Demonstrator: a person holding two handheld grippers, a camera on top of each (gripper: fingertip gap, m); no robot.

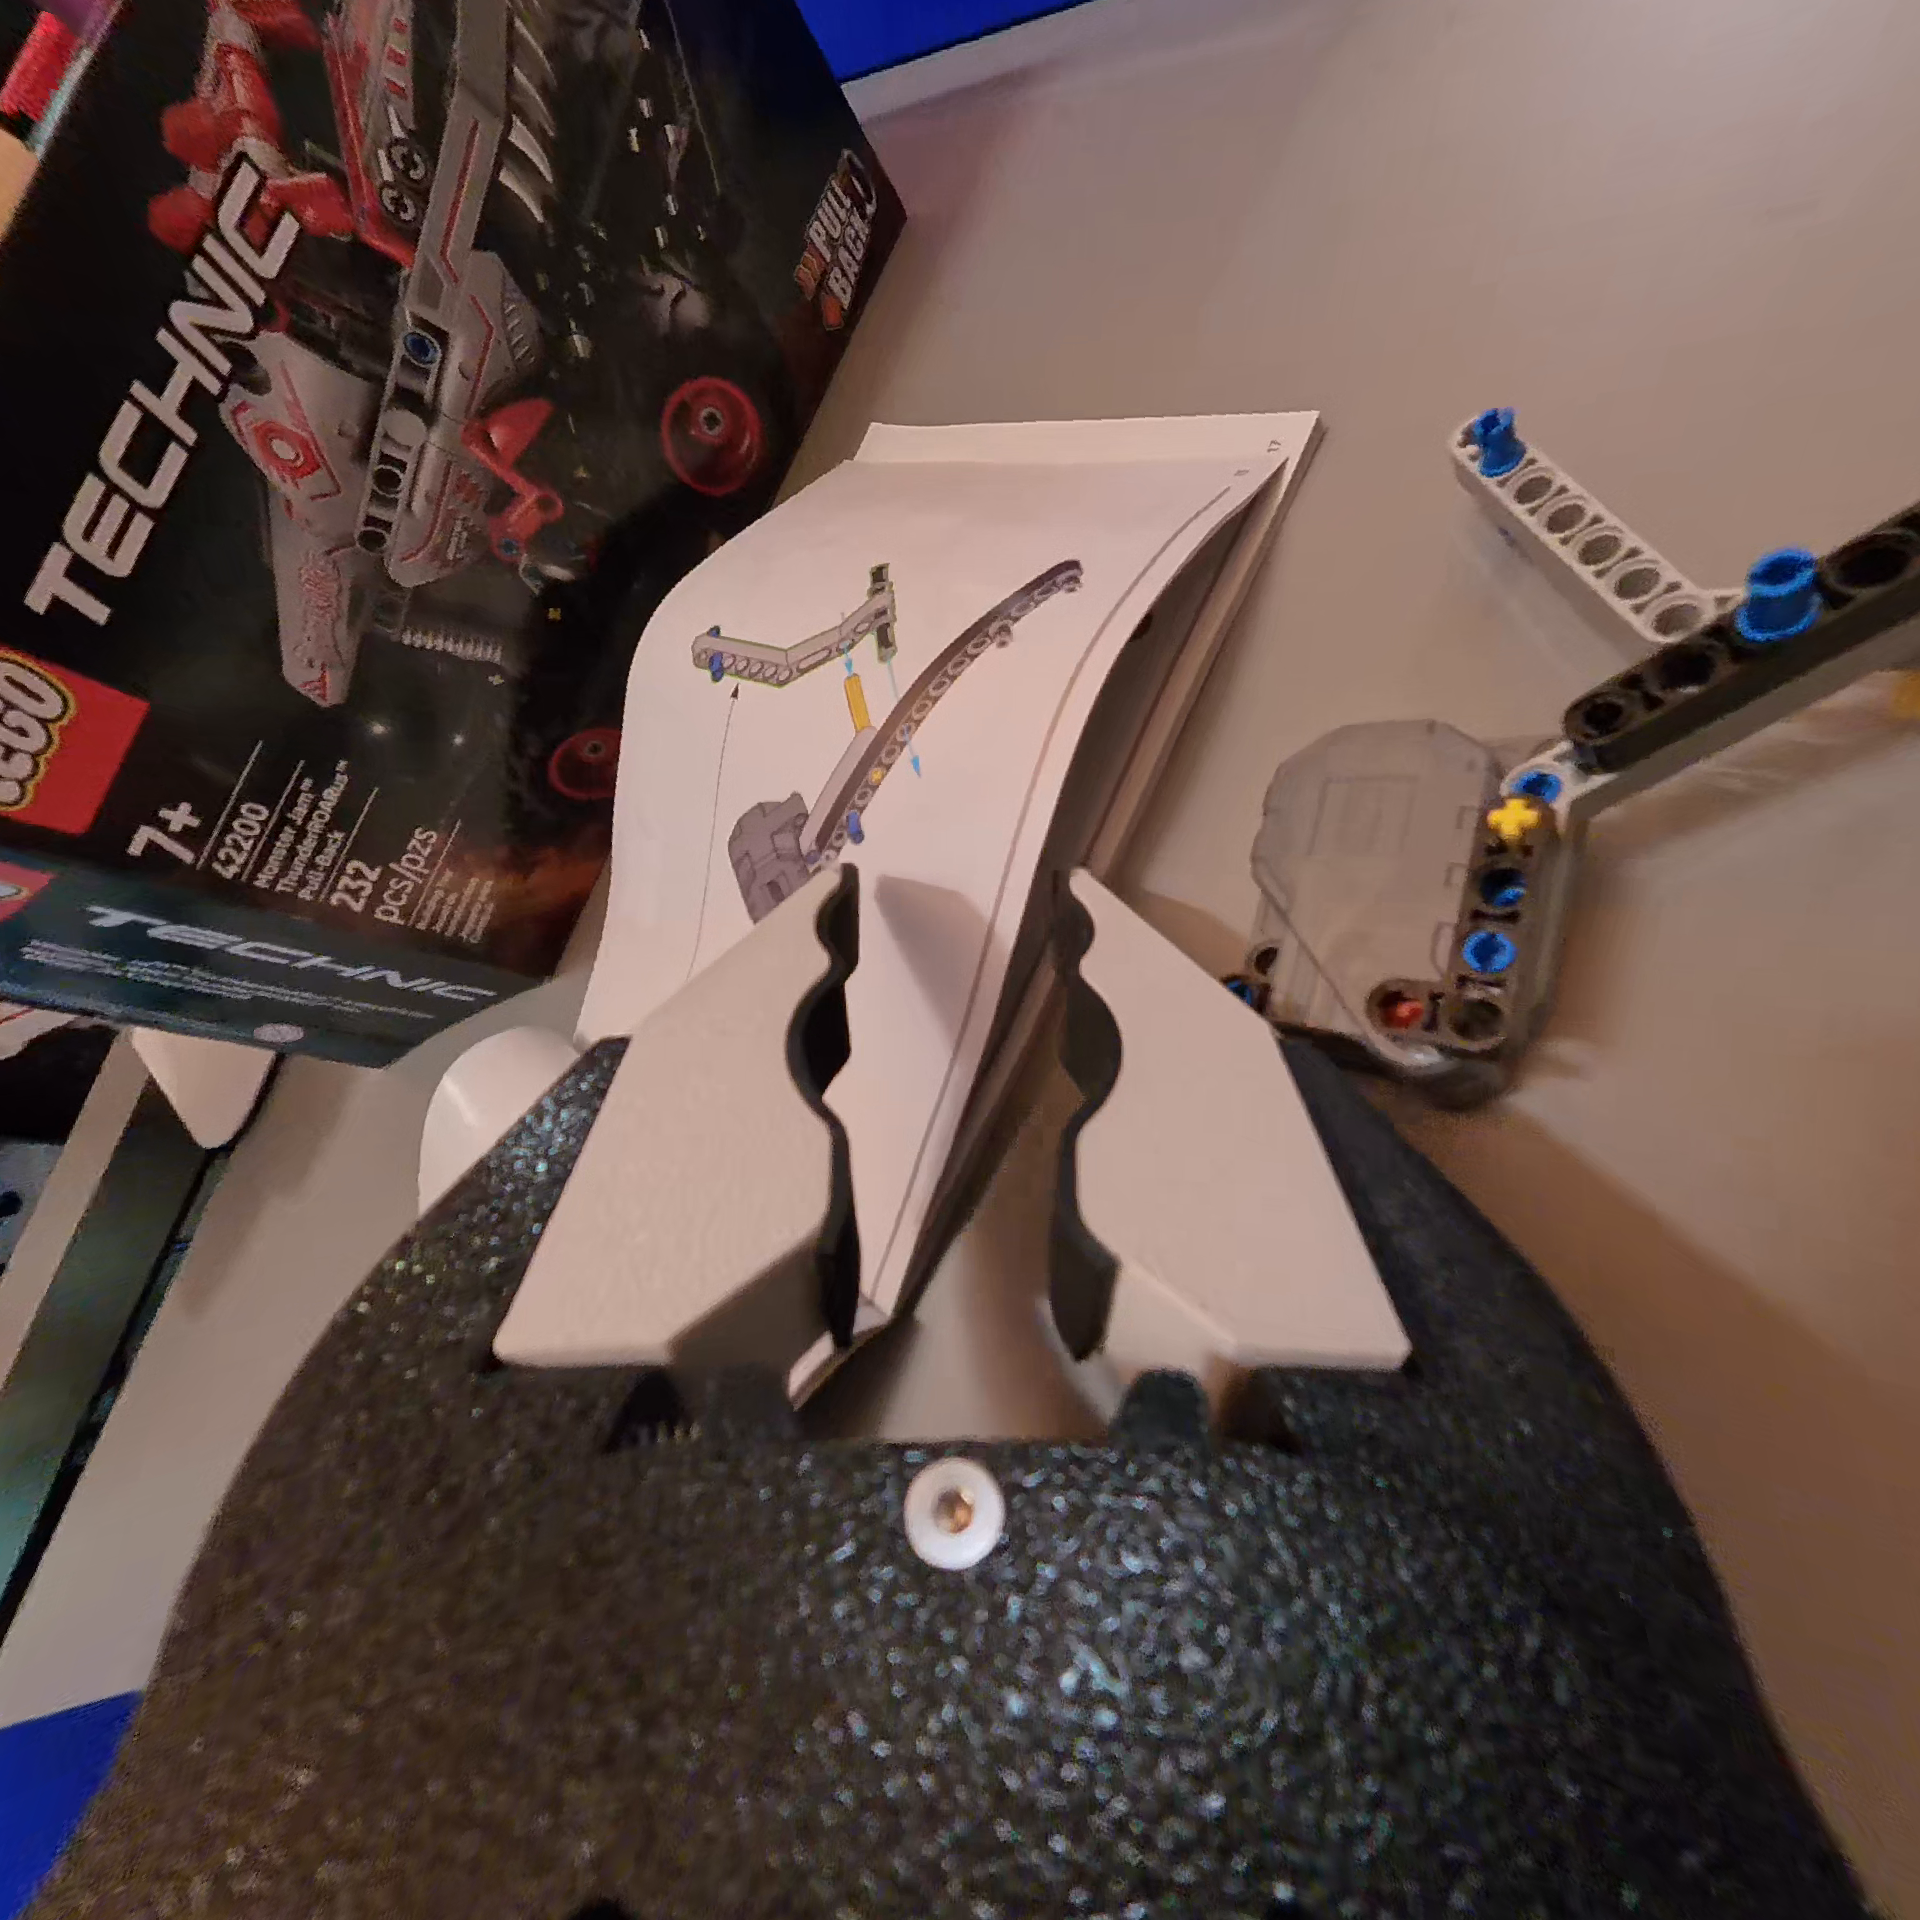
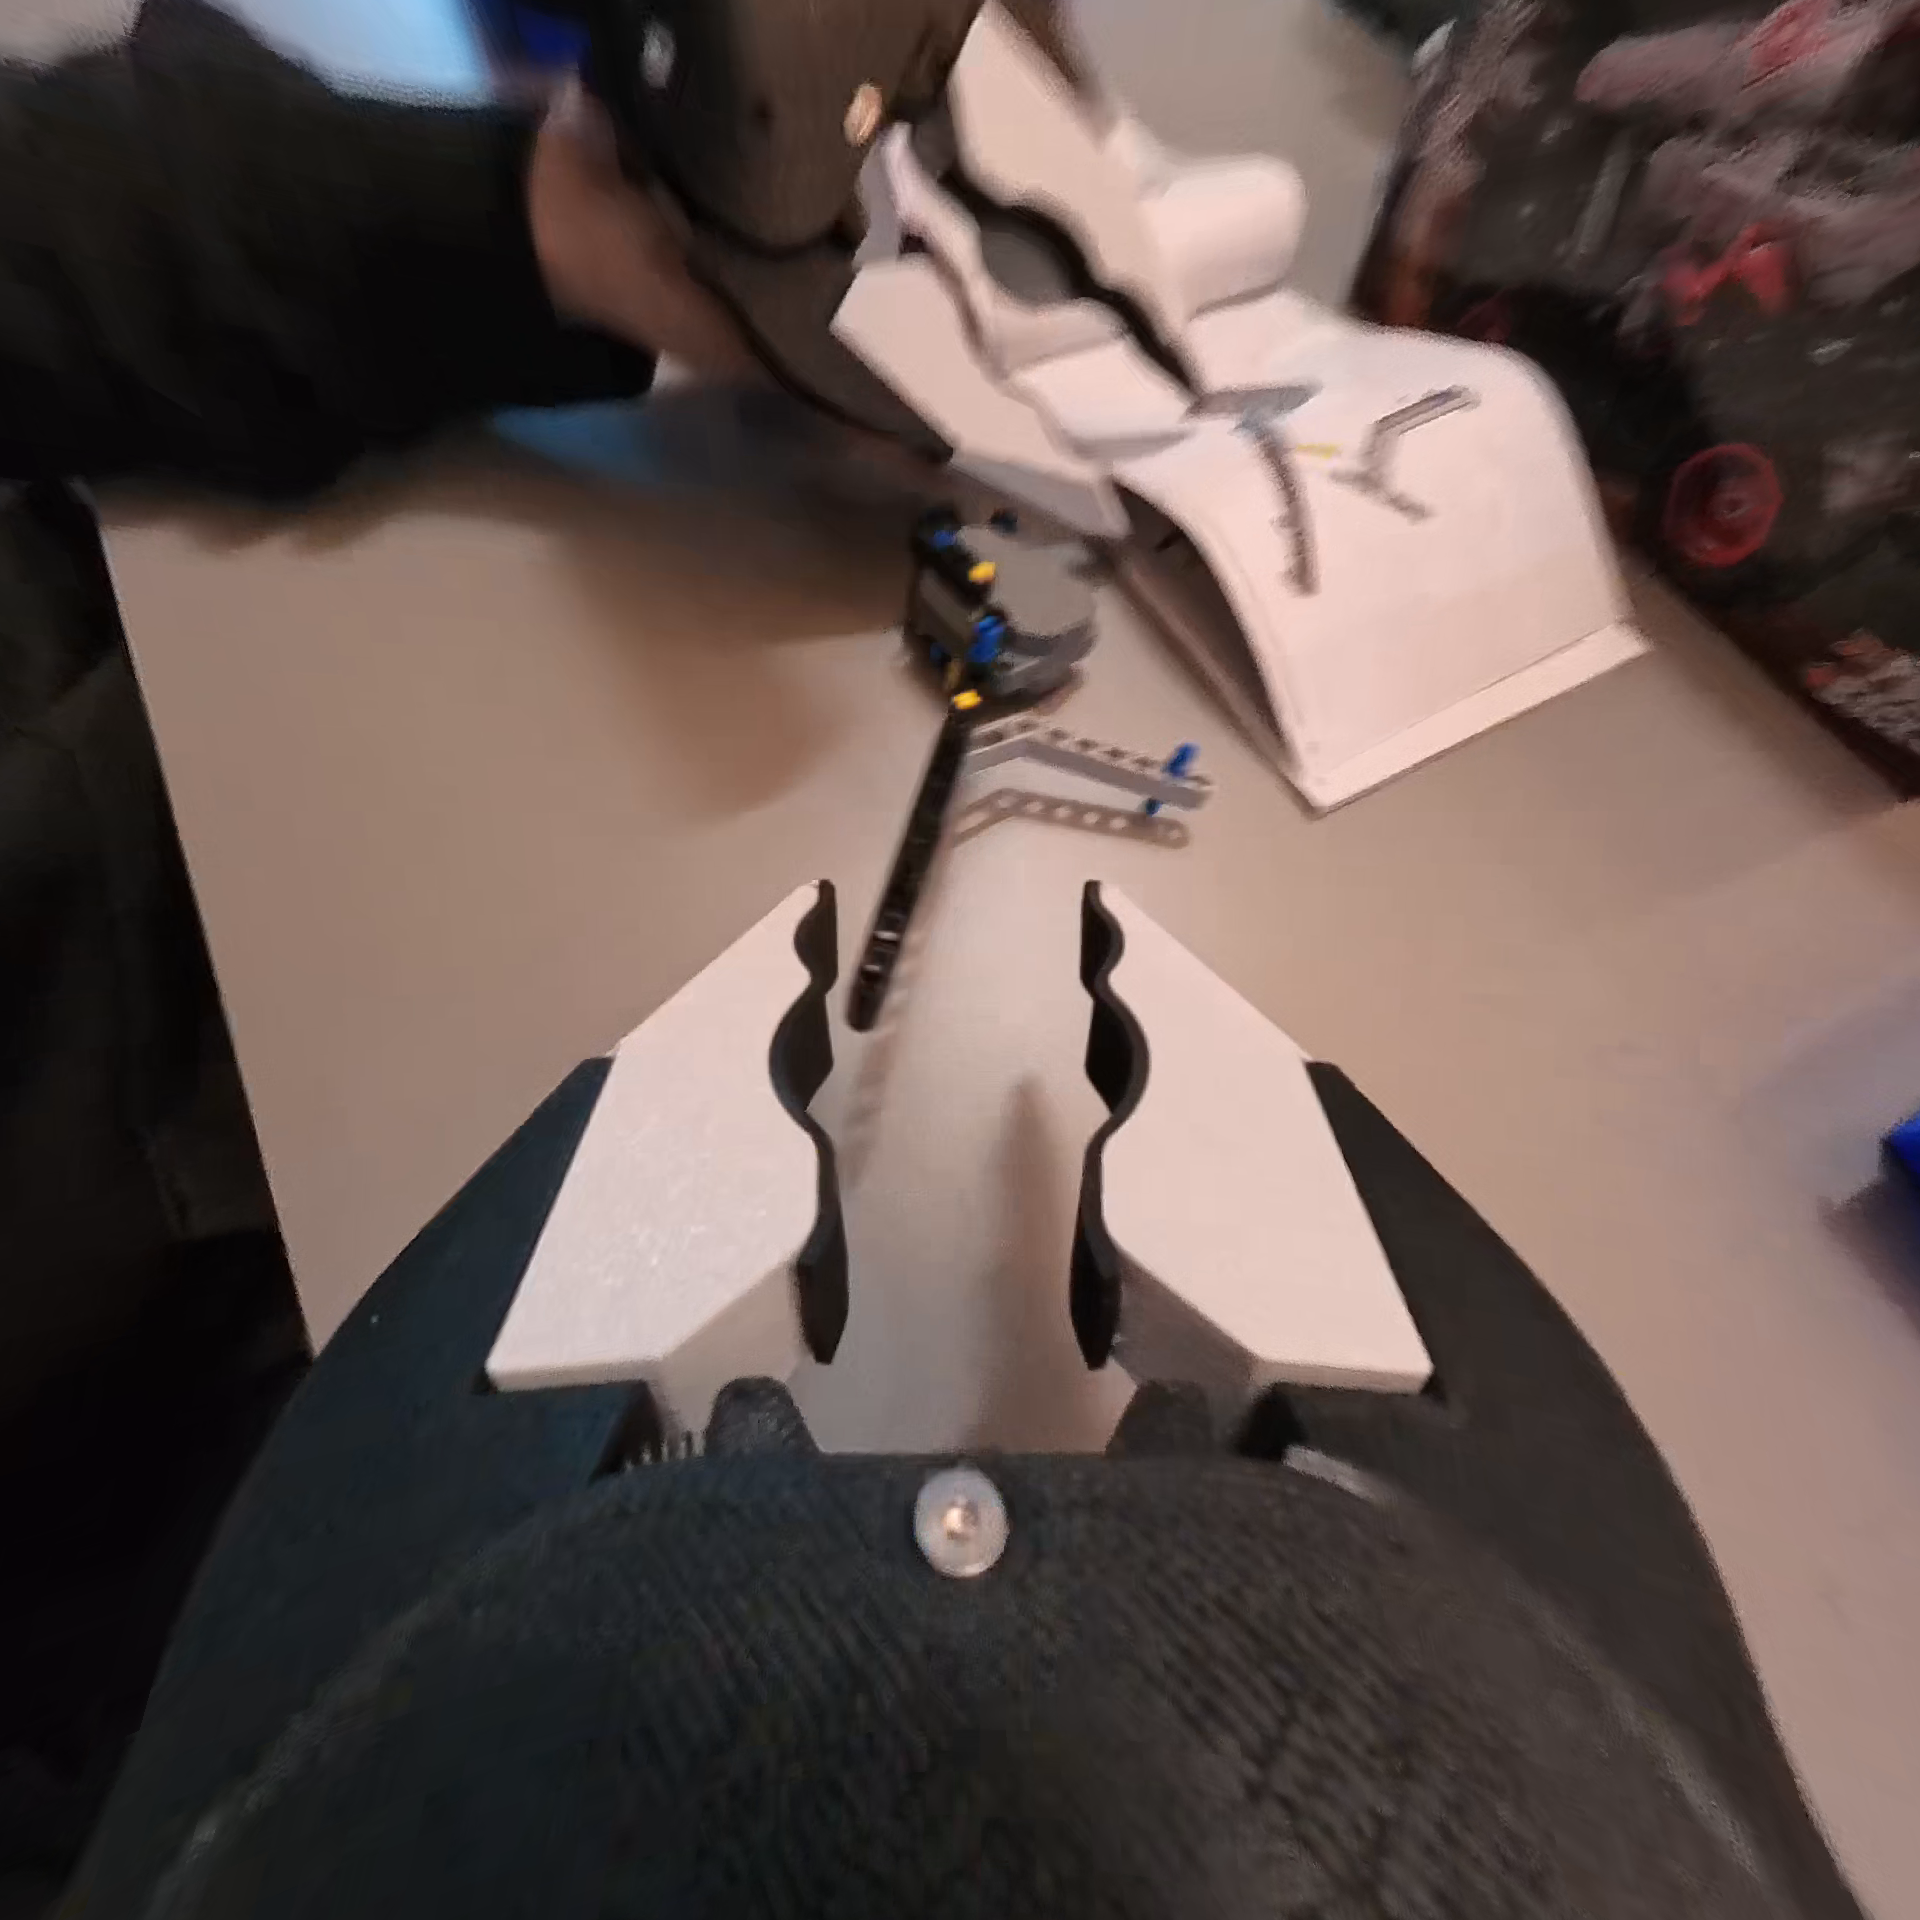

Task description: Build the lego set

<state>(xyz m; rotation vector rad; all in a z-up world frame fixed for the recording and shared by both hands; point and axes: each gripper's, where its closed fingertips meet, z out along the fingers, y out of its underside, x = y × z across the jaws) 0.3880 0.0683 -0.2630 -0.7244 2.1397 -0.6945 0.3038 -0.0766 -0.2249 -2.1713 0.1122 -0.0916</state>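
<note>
On the beige table (image 1: 1558, 260) the instruction booklet (image 1: 935, 675) lies arched open beside the half-built lego assembly (image 1: 1455, 914), likely so the step can be checked. Left gripper (image 1: 956, 883) hovers spread over the page's edge, pinching nothing. Right gripper (image 2: 956, 899) hangs spread and empty near the long black beam (image 2: 904, 883).

The open white paper instruction booklet (image 1: 935, 790) lies directly ahead of the left claw (image 1: 956, 883), its curled page rising between the parted fingers. The black printed cardboard set box (image 1: 364, 468) stands to the claw's left, behind the booklet. The partly built grey, black and blue brick assembly (image 1: 1475, 894) lies on the beige tabletop (image 1: 1558, 1351) to the claw's right, its long black perforated beam (image 2: 904, 883) reaching toward the right claw (image 2: 958, 894), ending just beside its left fingertip.
</note>
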